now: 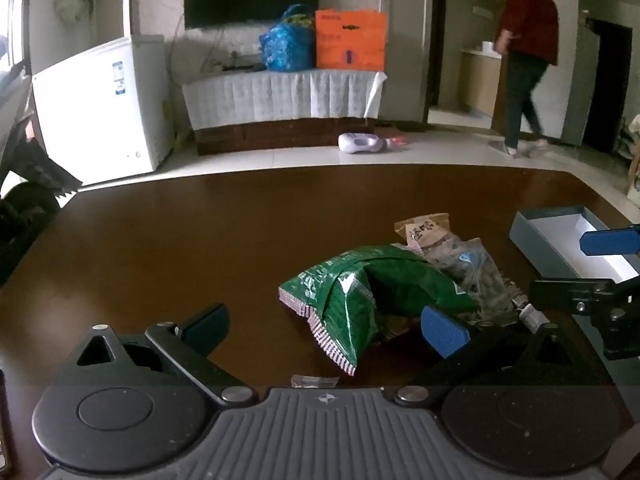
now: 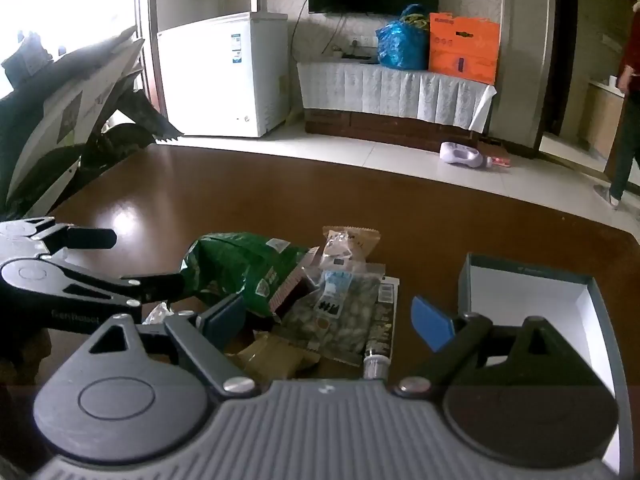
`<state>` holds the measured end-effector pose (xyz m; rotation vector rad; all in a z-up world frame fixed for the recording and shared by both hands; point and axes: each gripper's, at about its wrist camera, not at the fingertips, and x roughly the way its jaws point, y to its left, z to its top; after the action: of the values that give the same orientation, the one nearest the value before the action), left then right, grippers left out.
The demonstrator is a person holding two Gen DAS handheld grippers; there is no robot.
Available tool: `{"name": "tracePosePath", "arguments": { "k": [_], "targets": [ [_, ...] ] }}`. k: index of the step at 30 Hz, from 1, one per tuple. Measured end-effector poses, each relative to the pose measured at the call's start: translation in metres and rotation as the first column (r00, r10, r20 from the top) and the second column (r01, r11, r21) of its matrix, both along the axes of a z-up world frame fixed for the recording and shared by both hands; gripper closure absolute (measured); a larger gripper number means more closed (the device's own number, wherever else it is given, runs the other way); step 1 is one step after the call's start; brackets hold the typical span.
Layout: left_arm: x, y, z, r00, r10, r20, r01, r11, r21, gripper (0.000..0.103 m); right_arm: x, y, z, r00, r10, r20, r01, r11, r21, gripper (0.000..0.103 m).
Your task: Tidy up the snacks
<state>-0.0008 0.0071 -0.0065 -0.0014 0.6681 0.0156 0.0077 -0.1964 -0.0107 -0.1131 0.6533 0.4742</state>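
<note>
Both hand-held grippers are spread wide with nothing between the pads. The left hand-held gripper (image 1: 326,330) sits just short of the green snack bag (image 1: 360,288); the right hand-held gripper (image 2: 330,320) hovers over the clear nut packet (image 2: 340,312).

The snacks are piled mid-counter (image 1: 200,232), the green bag on the left, the tan wrapped pastry (image 2: 350,240) behind, an olive pouch (image 2: 272,354) nearest me and a small tube (image 2: 378,344) at the right of the pile. The open grey box (image 2: 528,300) is just right of the pile and empty, as far as I can see.

My read on handling:
- Green bag: light, crinkly, half collapsed, slick film. I'd pinch the crimped seam, not the puffed belly.
- Nut packet: denser, floppy, will sag. I'd grab it near an edge seal.
- Pastry: crushable, so light squeeze at the wrapper end.
</note>
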Motion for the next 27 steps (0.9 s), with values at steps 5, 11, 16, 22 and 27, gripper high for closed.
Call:
{"name": "tracePosePath", "arguments": {
  "k": [5,11,16,22,27],
  "targets": [
    [-0.002,0.001,0.001,1.000,-0.024,0.013,0.024,1.000,-0.011,0.000,0.000,0.001,0.000,1.000,0.000,-0.004,0.000,1.000,-0.003,0.012],
    [-0.004,0.004,0.004,0.999,-0.038,0.017,0.038,0.999,-0.022,0.000,0.001,0.001,-0.002,1.000,-0.005,-0.024,0.005,1.000,0.006,0.012],
    [-0.005,0.003,0.004,0.999,-0.040,0.022,0.040,0.999,-0.015,0.000,0.002,0.001,-0.003,0.999,0.004,-0.042,-0.003,1.000,0.017,0.012],
    [-0.007,0.006,0.008,0.999,-0.042,0.034,0.043,0.999,-0.022,0.000,0.003,0.003,-0.006,0.998,0.004,-0.061,-0.003,1.000,0.014,0.012],
    [-0.008,0.007,0.011,0.997,-0.051,0.050,0.052,0.998,-0.019,0.000,0.004,0.003,-0.008,0.997,-0.007,-0.075,0.009,1.000,0.030,0.012]
  ]
}}
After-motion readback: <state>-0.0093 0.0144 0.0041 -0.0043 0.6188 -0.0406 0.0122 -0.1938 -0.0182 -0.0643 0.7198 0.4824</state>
